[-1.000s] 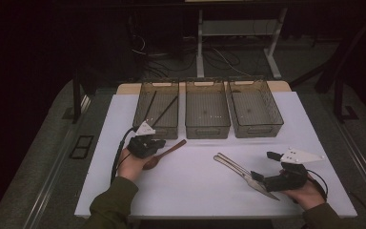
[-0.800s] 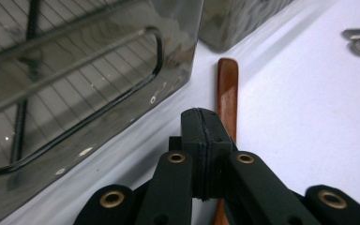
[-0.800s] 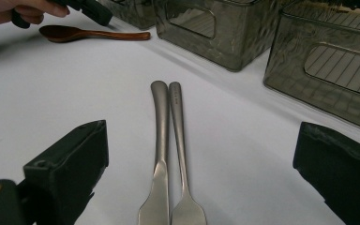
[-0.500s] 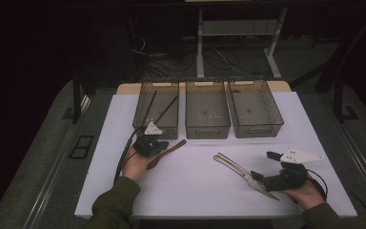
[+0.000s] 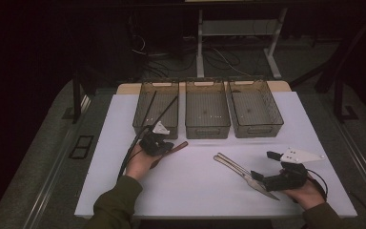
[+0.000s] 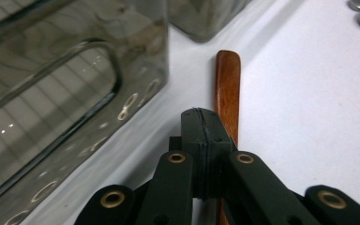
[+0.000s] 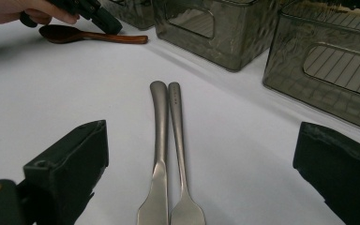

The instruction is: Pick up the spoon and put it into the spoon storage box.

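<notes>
At the near edge of the bench [image 5: 124, 191], two olive-green sleeves come in from below. The right hand [image 5: 307, 193] rests low on the white surface, holding the right gripper [image 5: 259, 179] level and pointed left toward two metal utensils [image 5: 243, 174]. In the right gripper view its jaws stand spread wide, with the two utensils lying side by side on the bench between them, untouched, handles pointing away.

Farther in and to the left, the left hand [image 5: 140, 162] lies palm-down with the left gripper [image 5: 164, 147] angled toward the trays. Its jaws are pressed together with nothing between them; in the left gripper view they sit just over the wooden spoon [image 6: 228, 89], whose handle runs on beyond them. The spoon lies flat on the bench just in front of the left tray [image 5: 140, 121].

Behind it, three smoky clear trays stand in a row; the left one holds dark sticks, the middle tray [image 5: 207, 129] and right tray [image 5: 257, 129] stand beside it. Beyond the bench the room is dark, with cables on the floor [image 5: 219, 59] and a pale frame leg [image 5: 200, 43].
</notes>
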